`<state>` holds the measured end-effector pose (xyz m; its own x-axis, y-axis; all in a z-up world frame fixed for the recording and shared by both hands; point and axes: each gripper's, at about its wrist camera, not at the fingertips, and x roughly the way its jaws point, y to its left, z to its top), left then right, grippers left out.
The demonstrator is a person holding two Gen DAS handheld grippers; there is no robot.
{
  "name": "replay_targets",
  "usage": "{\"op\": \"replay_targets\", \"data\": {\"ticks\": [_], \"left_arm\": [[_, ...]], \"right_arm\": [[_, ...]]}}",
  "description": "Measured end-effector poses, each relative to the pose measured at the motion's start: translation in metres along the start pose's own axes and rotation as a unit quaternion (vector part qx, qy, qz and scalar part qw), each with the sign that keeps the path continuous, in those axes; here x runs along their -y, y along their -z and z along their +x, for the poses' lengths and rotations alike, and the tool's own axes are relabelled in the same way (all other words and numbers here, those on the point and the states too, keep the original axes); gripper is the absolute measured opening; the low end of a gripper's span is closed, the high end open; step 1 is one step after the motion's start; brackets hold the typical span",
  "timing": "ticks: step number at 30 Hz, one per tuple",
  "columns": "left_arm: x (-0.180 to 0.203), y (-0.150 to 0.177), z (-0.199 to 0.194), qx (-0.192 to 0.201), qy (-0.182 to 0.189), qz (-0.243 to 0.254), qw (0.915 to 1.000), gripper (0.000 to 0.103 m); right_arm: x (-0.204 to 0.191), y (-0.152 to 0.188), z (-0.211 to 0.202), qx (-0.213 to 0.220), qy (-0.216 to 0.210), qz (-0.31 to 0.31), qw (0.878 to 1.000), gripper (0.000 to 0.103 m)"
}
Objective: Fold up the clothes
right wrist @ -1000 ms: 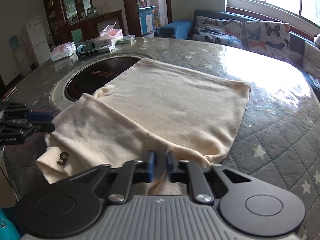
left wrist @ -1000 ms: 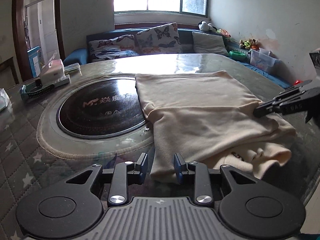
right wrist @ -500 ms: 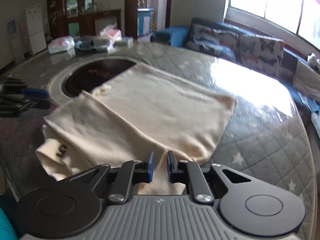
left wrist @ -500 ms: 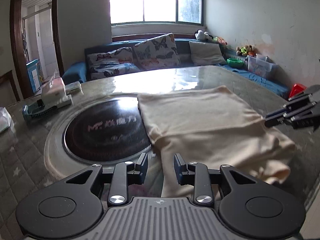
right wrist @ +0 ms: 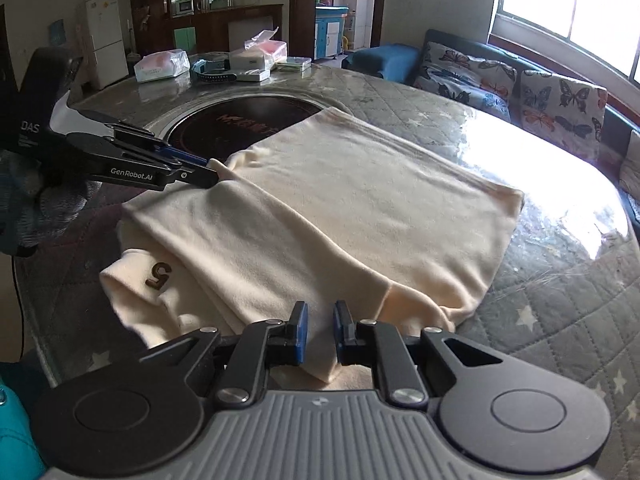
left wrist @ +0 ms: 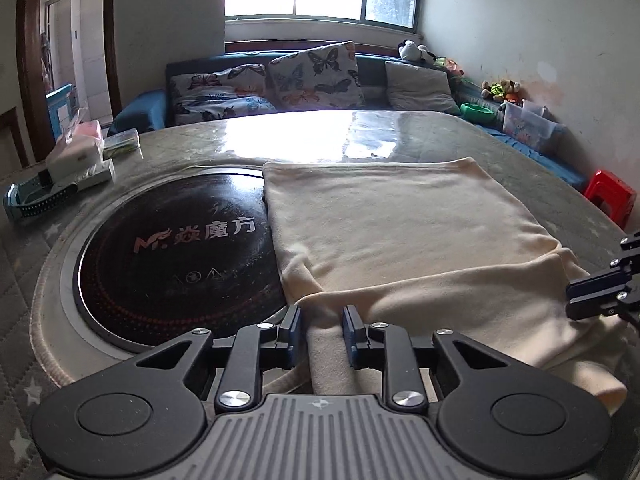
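Cream cloth, a partly folded garment (left wrist: 400,232), lies spread on the quilted bench (right wrist: 552,312) ahead of both my grippers, its near layer doubled over the far one. My left gripper (left wrist: 322,330) has its jaws narrowly apart and has just been closing them; a raised ridge of the garment's near-left corner stands between the blue pads (left wrist: 295,328), and from the right wrist view the jaw tips are pinched onto that corner. My right gripper (right wrist: 320,332) has its jaws nearly together with a fold of the near-right edge caught between them. To the left of the left jaws sits a round black cooktop (left wrist: 176,256) set into the bench, with the garment's left edge overlapping it. A dark "5" mark (right wrist: 158,276) shows on the cloth left of the right jaws.
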<state>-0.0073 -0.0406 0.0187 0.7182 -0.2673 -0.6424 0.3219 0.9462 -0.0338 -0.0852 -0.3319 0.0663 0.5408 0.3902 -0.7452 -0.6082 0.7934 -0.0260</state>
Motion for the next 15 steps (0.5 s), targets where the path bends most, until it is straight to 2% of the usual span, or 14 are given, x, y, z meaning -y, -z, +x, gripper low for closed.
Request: {"op": "replay_targets", "data": {"ticks": [4,7,10,15], "left_arm": [[0.013,0.004,-0.02,0.016,-0.002,0.049,0.9987,0.025],[0.022,0.012,-0.043,0.025,0.014,0.096,0.995,0.025],[0.033,0.027,-0.067,0.036,0.028,0.161,0.9859,0.026],[0.053,0.053,-0.088,0.043,0.037,0.256,0.9651,0.028]], "right_arm": [[-0.006,0.007,-0.003,-0.013,-0.005,-0.02,1.0,0.012],[-0.009,0.011,-0.008,-0.012,0.002,-0.031,0.999,0.012],[-0.011,0.012,-0.012,-0.01,0.002,-0.036,0.999,0.012],[-0.014,0.015,-0.008,-0.013,0.008,-0.054,0.998,0.013]]}}
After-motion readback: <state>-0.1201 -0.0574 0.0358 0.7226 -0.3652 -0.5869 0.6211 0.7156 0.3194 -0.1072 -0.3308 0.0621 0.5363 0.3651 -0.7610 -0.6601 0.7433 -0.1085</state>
